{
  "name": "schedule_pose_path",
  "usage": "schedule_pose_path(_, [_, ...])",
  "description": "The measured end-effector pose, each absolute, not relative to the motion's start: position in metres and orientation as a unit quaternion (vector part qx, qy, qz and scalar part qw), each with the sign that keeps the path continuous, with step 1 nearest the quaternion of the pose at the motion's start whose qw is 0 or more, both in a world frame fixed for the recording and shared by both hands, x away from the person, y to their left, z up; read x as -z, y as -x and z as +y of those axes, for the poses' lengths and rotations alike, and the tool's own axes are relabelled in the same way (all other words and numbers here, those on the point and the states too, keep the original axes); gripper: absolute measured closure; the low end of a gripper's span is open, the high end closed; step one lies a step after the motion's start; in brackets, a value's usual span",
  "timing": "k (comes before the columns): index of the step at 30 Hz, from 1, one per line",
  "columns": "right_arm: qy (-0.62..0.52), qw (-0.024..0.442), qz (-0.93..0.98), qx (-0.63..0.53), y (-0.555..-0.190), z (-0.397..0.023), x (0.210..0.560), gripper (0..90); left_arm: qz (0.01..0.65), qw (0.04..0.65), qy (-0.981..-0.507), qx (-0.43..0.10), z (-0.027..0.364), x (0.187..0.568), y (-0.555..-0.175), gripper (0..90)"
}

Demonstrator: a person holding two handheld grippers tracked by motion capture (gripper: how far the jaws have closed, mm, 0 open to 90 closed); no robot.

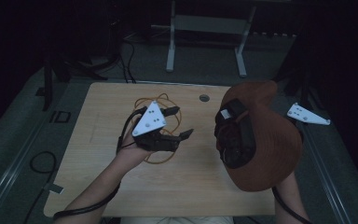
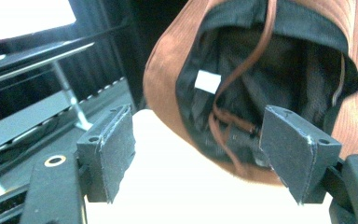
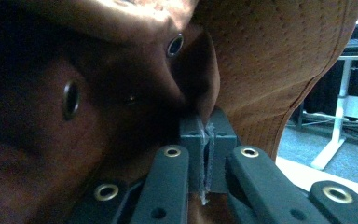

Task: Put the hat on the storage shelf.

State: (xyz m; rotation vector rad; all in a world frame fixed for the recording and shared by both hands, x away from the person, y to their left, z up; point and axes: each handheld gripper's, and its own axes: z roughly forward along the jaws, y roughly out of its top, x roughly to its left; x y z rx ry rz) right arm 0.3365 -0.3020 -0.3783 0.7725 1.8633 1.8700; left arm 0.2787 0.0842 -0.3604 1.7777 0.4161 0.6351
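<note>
Holding a rust-brown hat (image 1: 270,144) aloft right of the table's grommet hole (image 1: 204,98), right gripper (image 3: 206,140) pinching its fabric; left gripper (image 2: 200,154) gaping wide, facing the dark lining, not yet gripping; apparently midway.

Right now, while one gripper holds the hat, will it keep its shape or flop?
The hat will probably flop: its fabric folds where the right gripper pinches it. It seems light, since that single pinch holds it above the table. Its cord hangs loose and may swing.
</note>
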Motion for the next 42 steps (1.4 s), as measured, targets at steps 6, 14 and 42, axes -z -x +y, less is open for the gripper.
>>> schedule_pose_path(6, [-0.278,0.193,0.663,-0.668,-0.348,-0.287,0.372,87.8,0.21,0.561,-0.749,-0.282,0.119,0.371,-0.271,14.1])
schedule_pose_path(14, [-0.275,0.188,0.662,-0.672,-0.366,-0.264,0.359,87.8,0.243,0.56,-0.731,-0.303,0.158,0.39,-0.257,3.2])
schedule_pose_path(42, [-0.241,0.179,0.69,-0.658,-0.411,-0.14,0.31,87.6,0.406,0.529,-0.662,-0.342,0.245,0.529,-0.223,3.4])
